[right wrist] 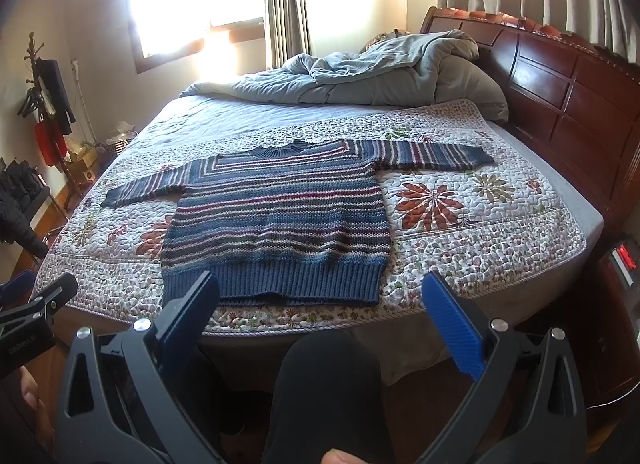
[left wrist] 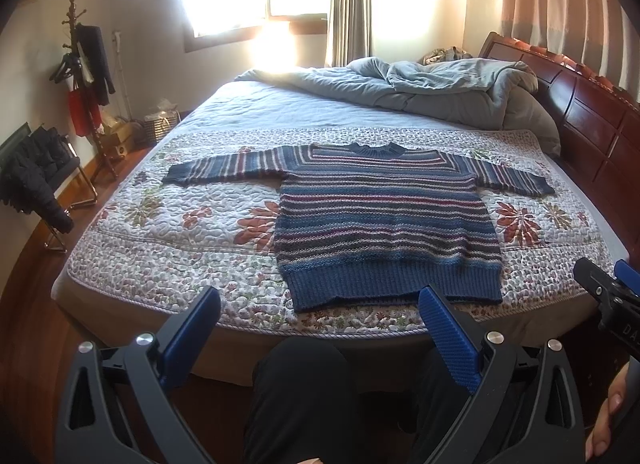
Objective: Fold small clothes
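So nothing's been folded yet: the striped sweater (left wrist: 384,215) is laid out flat on the floral quilt (left wrist: 180,223) near the foot of the bed, both sleeves stretched straight out and the ribbed hem closest to the edge, while the left gripper (left wrist: 320,328) and the right gripper (right wrist: 320,312) are both held back off the bed with fingers spread wide apart and nothing in them. For a clean first fold, each sleeve cuff should probably be pinched right at the end and carried flat across the chest, with the knit kept lightly taut so it isn't bunched or dragged along the quilt. Since it's a chunky knit, both layers of the cuff are best caught in one bite, otherwise only the top layer could get lifted.
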Action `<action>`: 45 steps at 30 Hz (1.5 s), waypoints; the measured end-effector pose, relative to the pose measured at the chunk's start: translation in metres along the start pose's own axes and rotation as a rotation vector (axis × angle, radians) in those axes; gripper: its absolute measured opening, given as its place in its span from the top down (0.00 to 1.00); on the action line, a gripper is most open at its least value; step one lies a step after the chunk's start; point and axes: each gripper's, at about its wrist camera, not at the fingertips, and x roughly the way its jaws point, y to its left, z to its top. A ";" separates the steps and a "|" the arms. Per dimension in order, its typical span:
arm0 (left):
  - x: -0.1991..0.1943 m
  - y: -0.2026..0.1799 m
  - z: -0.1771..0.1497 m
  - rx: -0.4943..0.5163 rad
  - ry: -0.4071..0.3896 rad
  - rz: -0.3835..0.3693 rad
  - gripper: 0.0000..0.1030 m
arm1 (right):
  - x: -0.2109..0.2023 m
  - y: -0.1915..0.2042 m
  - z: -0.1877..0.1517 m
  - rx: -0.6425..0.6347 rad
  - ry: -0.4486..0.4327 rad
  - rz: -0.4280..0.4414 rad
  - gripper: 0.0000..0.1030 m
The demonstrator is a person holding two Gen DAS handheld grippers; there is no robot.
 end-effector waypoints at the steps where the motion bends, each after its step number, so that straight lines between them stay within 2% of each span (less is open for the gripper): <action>1: -0.001 -0.001 0.000 0.000 -0.001 -0.001 0.04 | 0.000 0.000 0.000 -0.001 -0.001 0.000 0.02; 11: 0.000 -0.003 0.004 0.004 0.013 -0.004 0.04 | 0.005 -0.004 0.004 -0.005 0.000 0.007 0.02; 15: 0.017 -0.003 0.011 0.024 0.024 0.014 0.03 | 0.021 -0.006 0.010 -0.016 0.006 -0.010 0.02; 16: 0.024 -0.004 0.014 0.030 0.027 0.016 0.03 | 0.028 -0.008 0.014 -0.021 -0.010 -0.010 0.02; 18: 0.040 -0.007 0.019 0.052 0.000 0.013 0.03 | 0.033 -0.013 0.018 -0.025 -0.103 -0.027 0.02; 20: 0.056 -0.013 0.022 0.101 -0.047 -0.030 0.04 | 0.038 -0.018 0.023 -0.041 -0.212 -0.015 0.02; 21: 0.063 -0.016 0.024 0.119 -0.069 -0.061 0.04 | 0.045 -0.024 0.026 -0.053 -0.259 0.022 0.02; 22: 0.074 -0.018 0.027 0.133 -0.089 -0.105 0.04 | 0.052 -0.031 0.031 -0.058 -0.270 0.036 0.02; 24: 0.097 -0.019 0.035 0.130 -0.067 -0.161 0.03 | 0.077 -0.045 0.044 -0.067 -0.233 0.009 0.02; 27: 0.143 -0.025 0.051 0.114 -0.018 -0.177 0.04 | 0.127 -0.083 0.068 -0.026 -0.144 0.046 0.02; 31: 0.201 -0.039 0.073 0.091 0.012 -0.203 0.04 | 0.203 -0.162 0.102 0.139 -0.012 0.095 0.02; 34: 0.238 -0.050 0.086 0.054 0.018 -0.251 0.04 | 0.263 -0.240 0.127 0.342 0.065 0.134 0.02; 35: 0.251 -0.055 0.091 0.041 0.019 -0.269 0.04 | 0.289 -0.277 0.133 0.446 0.095 0.150 0.03; 38: 0.292 -0.072 0.104 0.007 0.015 -0.304 0.04 | 0.345 -0.354 0.136 0.690 0.148 0.167 0.03; 40: 0.316 -0.084 0.111 0.000 0.013 -0.318 0.04 | 0.379 -0.404 0.136 0.828 0.153 0.181 0.03; 41: 0.328 -0.091 0.115 -0.003 0.014 -0.324 0.04 | 0.394 -0.425 0.135 0.888 0.139 0.190 0.08; 42: 0.342 -0.099 0.118 -0.007 0.017 -0.327 0.04 | 0.406 -0.442 0.133 0.943 0.127 0.202 0.23; 44: 0.362 -0.110 0.123 -0.015 0.028 -0.337 0.04 | 0.437 -0.470 0.131 1.018 0.123 0.238 0.48; 45: 0.373 -0.116 0.124 -0.026 0.035 -0.344 0.04 | 0.446 -0.477 0.132 1.029 0.119 0.242 0.50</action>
